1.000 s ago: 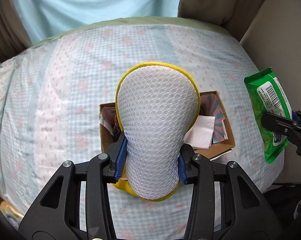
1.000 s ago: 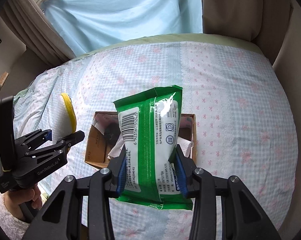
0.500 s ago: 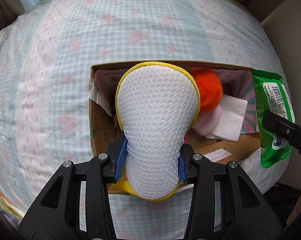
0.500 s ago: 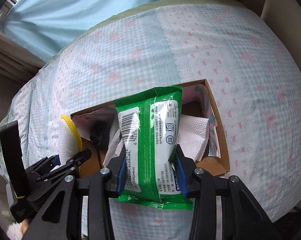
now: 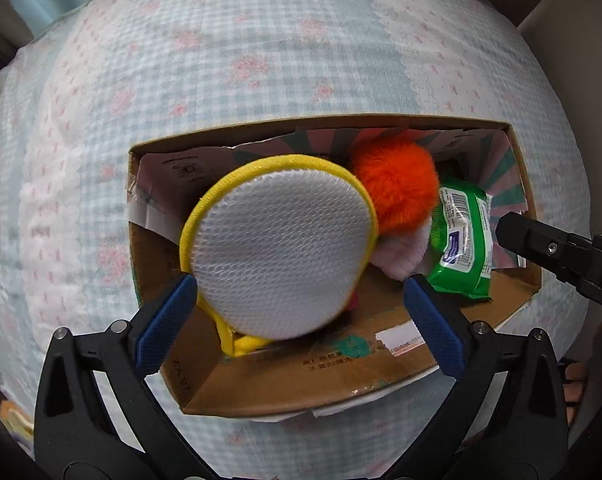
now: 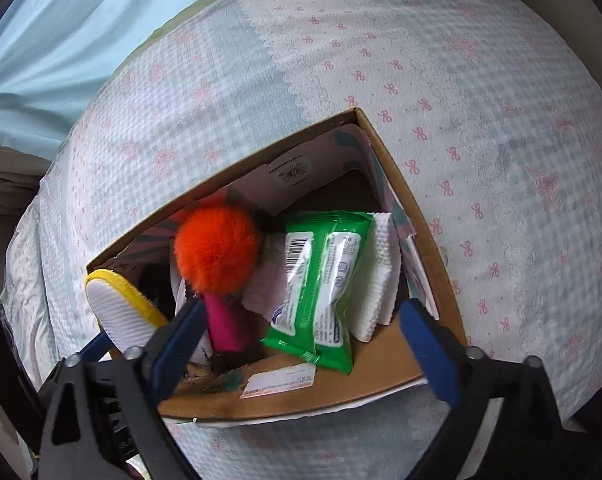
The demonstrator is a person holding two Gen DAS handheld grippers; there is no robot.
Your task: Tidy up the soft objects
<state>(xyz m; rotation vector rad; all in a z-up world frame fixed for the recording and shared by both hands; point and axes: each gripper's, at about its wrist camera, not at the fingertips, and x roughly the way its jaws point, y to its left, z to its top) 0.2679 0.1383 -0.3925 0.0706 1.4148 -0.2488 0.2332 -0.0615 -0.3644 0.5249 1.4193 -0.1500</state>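
Both drops into the brown cardboard box (image 6: 381,364) on the checked bedspread (image 6: 481,120) look done. The left gripper (image 5: 297,300) stands spread around the yellow-rimmed white mesh sponge (image 5: 279,246), which seems loose inside. The right gripper (image 6: 301,322) is spread too, above the green wet-wipes packet (image 6: 321,284) lying beside an orange fluffy pompom (image 6: 217,250). Next: lift both clear.

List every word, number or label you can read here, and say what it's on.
"ZX 07": near flap of the cardboard box.
Chinese print on the box front: too blurred to read.
Wipes pack: barcode and labels, too small.
White sticker: unreadable.
Round emblem on the inner flap: blurred.
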